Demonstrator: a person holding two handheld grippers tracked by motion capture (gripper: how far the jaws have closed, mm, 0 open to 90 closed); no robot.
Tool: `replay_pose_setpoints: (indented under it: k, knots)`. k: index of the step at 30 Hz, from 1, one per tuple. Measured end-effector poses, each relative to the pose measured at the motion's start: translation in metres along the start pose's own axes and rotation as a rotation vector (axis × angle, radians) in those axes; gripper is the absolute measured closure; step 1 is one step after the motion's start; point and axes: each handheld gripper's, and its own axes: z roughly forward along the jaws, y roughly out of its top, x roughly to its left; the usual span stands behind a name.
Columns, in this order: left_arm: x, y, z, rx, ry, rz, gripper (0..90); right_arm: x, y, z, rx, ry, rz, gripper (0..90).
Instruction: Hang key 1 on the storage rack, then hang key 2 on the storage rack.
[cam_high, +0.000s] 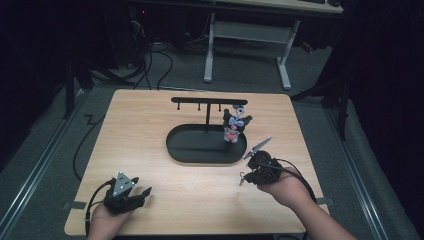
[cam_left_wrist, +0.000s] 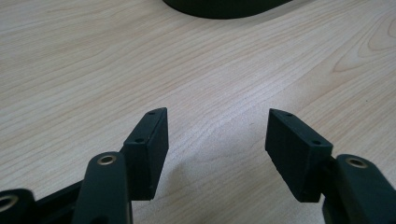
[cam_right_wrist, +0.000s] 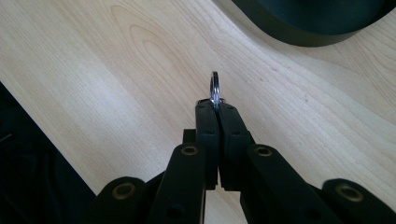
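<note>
Right claw (cam_right_wrist: 215, 108) is pinching a thin metal key ring (cam_right_wrist: 215, 88) between its flat black jaws, which are pressed together with the shiny loop standing edge-on above their tips. It is hovering over the pale wood-grain desk (cam_high: 150, 130), near the right end of a matte black oval tray (cam_high: 190, 150). Left claw (cam_left_wrist: 215, 135) is resting low over the desk's near left corner, its blocky jaws spread wide with bare wood between them. A black T-shaped rack (cam_high: 207, 101) is rising from the tray, and a plush black toy (cam_high: 233, 126) is hanging from its right end.
</note>
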Motion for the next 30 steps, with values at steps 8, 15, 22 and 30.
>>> replay_pose_setpoints:
  k: [8, 15, 22, 30]
  knots:
    - [0.0, -0.001, 0.002, 0.005, -0.002, 0.001, 40.1, -0.008, 0.003, -0.001, 0.006, -0.004, 0.012, 89.5]
    - [-0.002, 0.0, 0.002, -0.002, -0.002, 0.006, 40.1, -0.016, 0.019, -0.007, 0.0, 0.001, 0.027, 89.5]
    - [-0.001, -0.002, -0.002, 0.0, 0.005, 0.014, 40.1, -0.02, 0.041, -0.014, -0.001, 0.002, 0.026, 89.5]
    - [0.001, -0.005, -0.006, -0.005, 0.013, 0.007, 40.1, -0.023, 0.075, -0.026, -0.005, -0.007, 0.009, 89.5]
